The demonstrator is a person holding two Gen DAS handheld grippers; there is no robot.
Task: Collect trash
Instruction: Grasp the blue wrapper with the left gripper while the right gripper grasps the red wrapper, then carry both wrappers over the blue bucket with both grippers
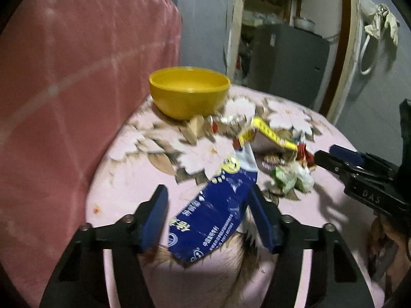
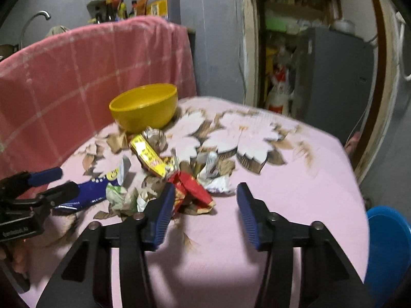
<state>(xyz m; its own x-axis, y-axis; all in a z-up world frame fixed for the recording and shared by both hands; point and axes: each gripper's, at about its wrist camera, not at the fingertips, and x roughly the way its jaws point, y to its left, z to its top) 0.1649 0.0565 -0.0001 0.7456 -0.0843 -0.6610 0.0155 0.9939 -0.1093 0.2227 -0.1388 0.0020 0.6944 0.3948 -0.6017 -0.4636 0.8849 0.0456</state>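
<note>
The blue wrapper (image 1: 218, 210) is lying lengthwise between my left gripper's (image 1: 208, 218) parted fingers, unclamped, while my right gripper (image 2: 203, 213), also apart, is nearing the red wrapper (image 2: 191, 190).

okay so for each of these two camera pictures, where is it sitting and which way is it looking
Left wrist: rides the left gripper, angled down at the blue wrapper; right gripper enters at right.
Right wrist: rides the right gripper, angled down at the red wrapper; left gripper enters at left.
Shared: yellow bowl, floral tablecloth.
</note>
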